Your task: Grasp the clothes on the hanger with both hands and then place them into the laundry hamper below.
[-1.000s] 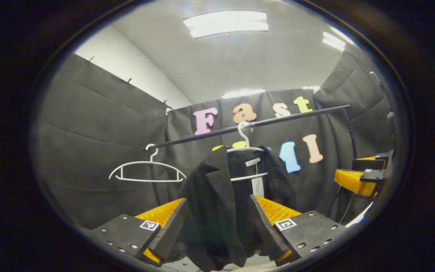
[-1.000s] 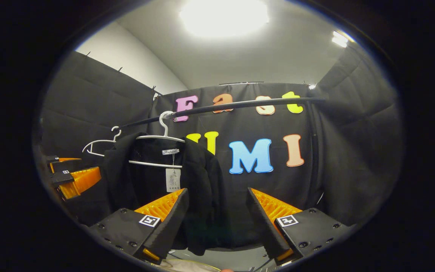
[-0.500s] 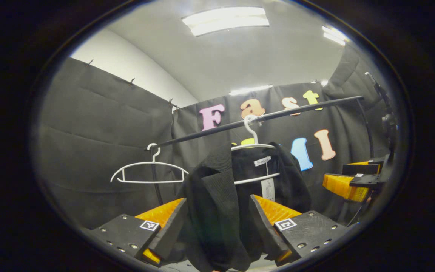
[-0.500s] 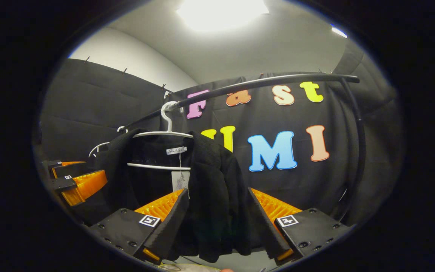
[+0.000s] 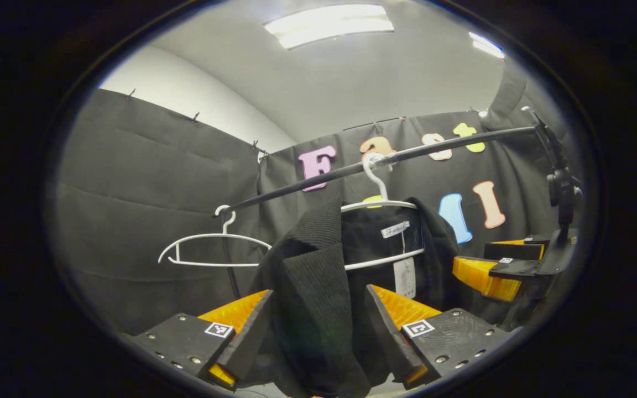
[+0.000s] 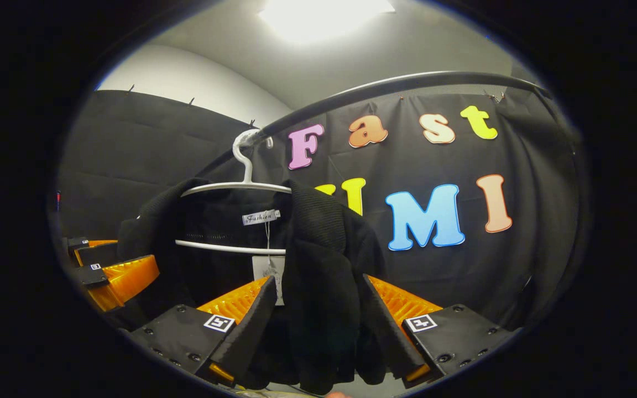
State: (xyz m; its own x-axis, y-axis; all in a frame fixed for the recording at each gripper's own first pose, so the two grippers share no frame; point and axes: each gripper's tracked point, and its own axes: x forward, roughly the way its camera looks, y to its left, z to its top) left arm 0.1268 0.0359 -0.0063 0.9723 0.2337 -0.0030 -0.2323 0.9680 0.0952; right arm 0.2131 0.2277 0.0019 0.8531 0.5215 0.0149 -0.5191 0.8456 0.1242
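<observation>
A black jacket (image 5: 318,265) hangs on a white hanger (image 5: 378,203) from a black rail (image 5: 307,182). My left gripper (image 5: 318,293) is open, and the jacket's left front panel hangs between its spread fingers. In the right gripper view the same jacket (image 6: 324,249) hangs on its hanger (image 6: 241,185). My right gripper (image 6: 318,281) is open too, with the right front panel between its fingers. Each gripper also shows farther off in the other's view: the right gripper (image 5: 495,271) beside the jacket's far edge, the left gripper (image 6: 114,273) at its other side.
An empty white hanger (image 5: 213,249) hangs on the rail to the left of the jacket. The rail (image 6: 385,88) bends down into an upright post (image 5: 559,182) at the right. Black cloth walls close in behind and at the sides.
Both grippers have moved closer to the jacket, which looms larger. Its front panels now reach deeper between the fingers of each. The fingers stay spread.
</observation>
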